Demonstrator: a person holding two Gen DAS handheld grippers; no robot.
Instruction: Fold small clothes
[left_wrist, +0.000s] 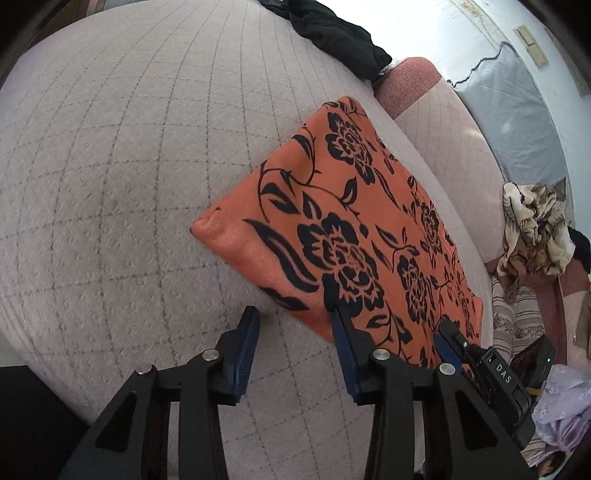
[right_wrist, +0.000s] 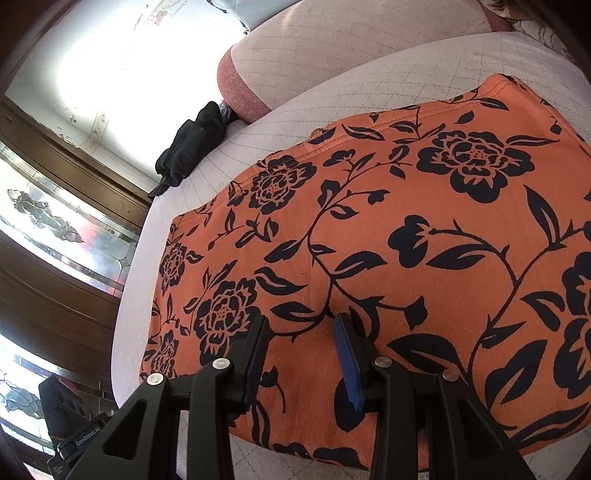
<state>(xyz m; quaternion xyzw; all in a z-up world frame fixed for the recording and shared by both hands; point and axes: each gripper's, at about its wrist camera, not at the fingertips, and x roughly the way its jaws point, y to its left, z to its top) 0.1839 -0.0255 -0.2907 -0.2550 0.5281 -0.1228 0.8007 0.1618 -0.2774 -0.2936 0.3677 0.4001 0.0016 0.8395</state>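
An orange garment with black flowers (left_wrist: 343, 236) lies folded flat on a quilted grey-pink cushion (left_wrist: 129, 184). My left gripper (left_wrist: 295, 317) hovers at the garment's near edge. Its jaws stand apart over bare quilt, and the right fingertip (left_wrist: 338, 314) meets the cloth's edge. In the right wrist view the garment (right_wrist: 406, 240) fills the frame. My right gripper (right_wrist: 301, 325) sits low over it, open, with flat cloth showing between the fingers and a small pucker just ahead of them. The right gripper's body (left_wrist: 498, 369) also shows in the left wrist view, at the garment's near right corner.
A crumpled black garment (left_wrist: 332, 33) lies at the cushion's far edge beside a red-trimmed bolster (left_wrist: 413, 85). A beige patterned blanket (left_wrist: 532, 229) and pale lilac fabric (left_wrist: 565, 406) lie off to the right. Dark wood panels with glass (right_wrist: 55, 221) stand past the cushion's left edge.
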